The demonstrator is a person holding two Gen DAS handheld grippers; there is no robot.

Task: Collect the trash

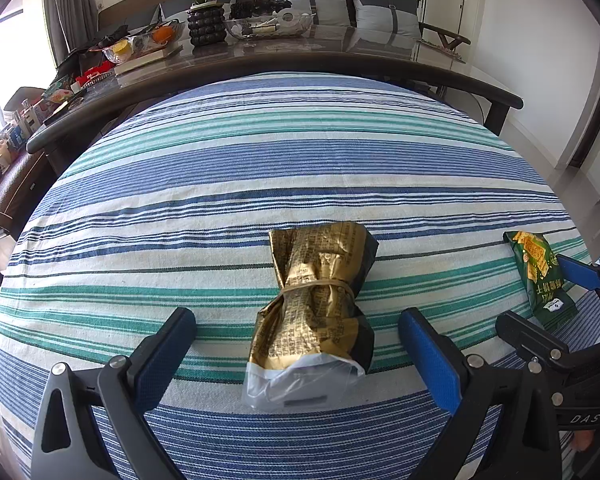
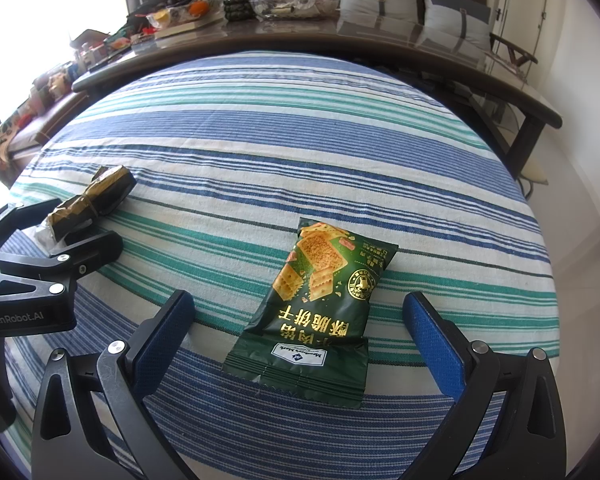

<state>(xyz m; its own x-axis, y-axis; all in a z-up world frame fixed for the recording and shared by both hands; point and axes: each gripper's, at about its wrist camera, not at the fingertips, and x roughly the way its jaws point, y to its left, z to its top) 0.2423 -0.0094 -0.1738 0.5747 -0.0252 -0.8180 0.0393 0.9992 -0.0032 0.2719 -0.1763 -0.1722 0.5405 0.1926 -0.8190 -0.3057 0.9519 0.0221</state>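
Note:
A crumpled gold and black bag [image 1: 316, 304], cinched with a rubber band and ending in a clear plastic mouth, lies on the striped cloth [image 1: 260, 160]. My left gripper [image 1: 296, 322] stands open, a blue-padded finger on each side of the bag, not touching it. A green cracker packet [image 2: 320, 300] lies flat between the fingers of my open right gripper [image 2: 300, 308]. In the left wrist view the green packet [image 1: 540, 276] shows at the right, with the right gripper [image 1: 548, 304] around it. The gold bag [image 2: 92, 200] and left gripper [image 2: 68, 220] appear at the left of the right wrist view.
Beyond the cloth runs a long dark table [image 1: 340, 56] carrying a potted plant [image 1: 204, 12], glass bowls [image 1: 268, 26] and clutter. A sofa with grey cushions [image 1: 384, 12] stands behind it. White floor [image 1: 572, 184] lies to the right.

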